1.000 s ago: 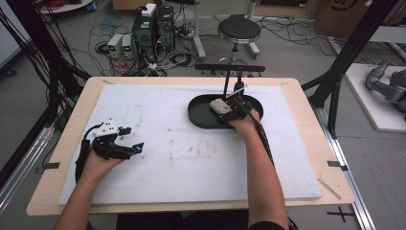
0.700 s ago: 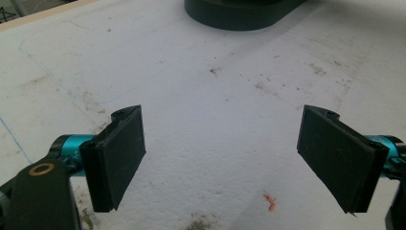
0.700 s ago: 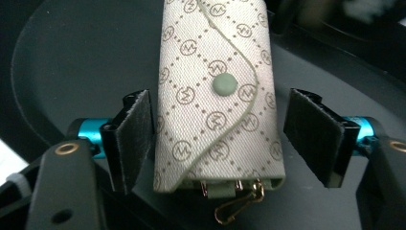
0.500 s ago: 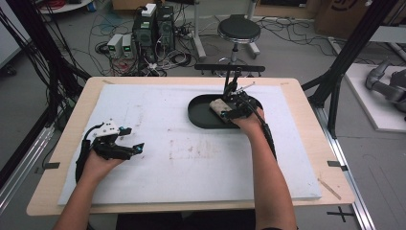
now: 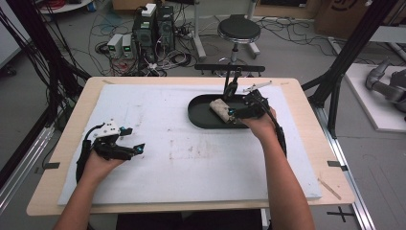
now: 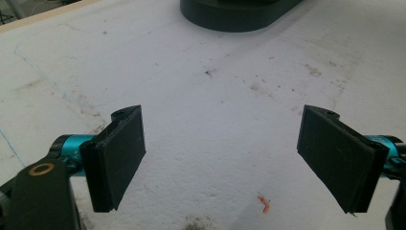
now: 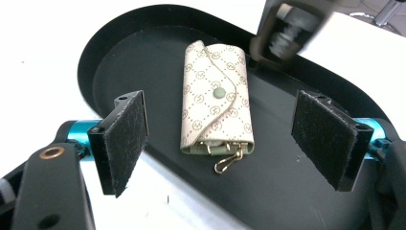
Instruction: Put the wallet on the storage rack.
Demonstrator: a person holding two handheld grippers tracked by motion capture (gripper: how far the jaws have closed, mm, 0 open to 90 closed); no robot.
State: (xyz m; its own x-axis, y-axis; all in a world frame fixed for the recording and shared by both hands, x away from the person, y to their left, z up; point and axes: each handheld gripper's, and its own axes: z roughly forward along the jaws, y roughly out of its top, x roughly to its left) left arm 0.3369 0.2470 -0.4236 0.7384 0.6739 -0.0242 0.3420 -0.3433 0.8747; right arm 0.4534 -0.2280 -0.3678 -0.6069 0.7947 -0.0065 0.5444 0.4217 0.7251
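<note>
While the left gripper [image 5: 125,147] rests wide open near the bench's left edge, the right gripper [image 7: 218,139] hovers, jaws wide, over the key pouch [image 7: 216,99] in the black tray [image 7: 119,52].

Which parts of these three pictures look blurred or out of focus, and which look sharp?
Right gripper view: the patterned pouch in the black tray is sharp, while the metal fitting at the top is blurred. Left gripper view: the jaw pads and the speckled white mat are crisp. High view: soft overall, fine detail lost.
</note>
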